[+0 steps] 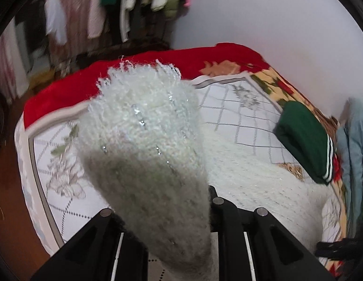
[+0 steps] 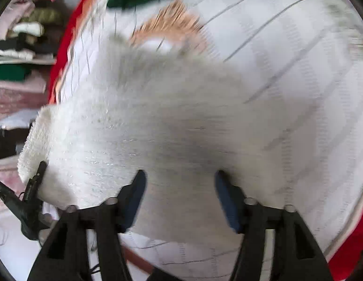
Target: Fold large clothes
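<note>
White fuzzy sweater (image 1: 144,145) is pinched in left gripper (image 1: 167,213) jaws above bed (image 1: 240,117); right gripper (image 2: 180,199) jaws spread over it.

A folded green garment (image 1: 303,140) lies on the quilted bedspread (image 1: 240,117), near hanging clothes (image 1: 92,7).

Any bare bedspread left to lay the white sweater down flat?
Yes: the grid-patterned bedspread is bare between the fuzzy white sweater and the folded green garment, and again left of the sweater toward the red blanket. The right edge is crowded: green garment, blue clothing.
</note>
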`<state>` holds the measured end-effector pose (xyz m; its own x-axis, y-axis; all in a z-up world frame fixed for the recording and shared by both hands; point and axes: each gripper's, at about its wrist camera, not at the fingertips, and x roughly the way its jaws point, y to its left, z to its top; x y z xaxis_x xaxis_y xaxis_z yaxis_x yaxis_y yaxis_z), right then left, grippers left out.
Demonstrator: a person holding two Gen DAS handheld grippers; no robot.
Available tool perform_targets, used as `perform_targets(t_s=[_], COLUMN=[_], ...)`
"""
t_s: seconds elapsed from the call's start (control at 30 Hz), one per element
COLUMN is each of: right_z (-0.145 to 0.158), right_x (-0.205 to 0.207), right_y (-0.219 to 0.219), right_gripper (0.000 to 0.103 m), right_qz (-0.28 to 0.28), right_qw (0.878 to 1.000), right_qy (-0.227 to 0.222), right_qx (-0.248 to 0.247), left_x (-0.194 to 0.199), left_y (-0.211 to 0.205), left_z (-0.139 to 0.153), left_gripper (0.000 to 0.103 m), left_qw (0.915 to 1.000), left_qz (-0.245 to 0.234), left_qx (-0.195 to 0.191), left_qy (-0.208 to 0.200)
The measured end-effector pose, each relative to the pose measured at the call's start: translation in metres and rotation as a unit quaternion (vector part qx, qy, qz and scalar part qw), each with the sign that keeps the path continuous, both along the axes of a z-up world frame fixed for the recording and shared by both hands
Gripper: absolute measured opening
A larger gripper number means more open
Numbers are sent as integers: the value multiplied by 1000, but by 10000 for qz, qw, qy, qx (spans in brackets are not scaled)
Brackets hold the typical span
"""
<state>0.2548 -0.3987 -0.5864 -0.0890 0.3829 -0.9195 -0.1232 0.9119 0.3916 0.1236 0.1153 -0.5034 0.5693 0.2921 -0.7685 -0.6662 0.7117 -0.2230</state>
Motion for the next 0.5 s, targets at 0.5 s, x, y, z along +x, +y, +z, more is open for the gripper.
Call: perform_targets(t_s=[0.5], right_z=[-78], right_x=[-24], right_y=[-51], right_gripper=[77], right_qz=[-431], right_qw=[9969], right_qy=[621], right_qx=[238], left_x=[52], left_y=[-186], left_z=[59], left_gripper=[12], left_qw=[9273], left_qz=[-3238], left_qx=[1853], left_qy=[-302])
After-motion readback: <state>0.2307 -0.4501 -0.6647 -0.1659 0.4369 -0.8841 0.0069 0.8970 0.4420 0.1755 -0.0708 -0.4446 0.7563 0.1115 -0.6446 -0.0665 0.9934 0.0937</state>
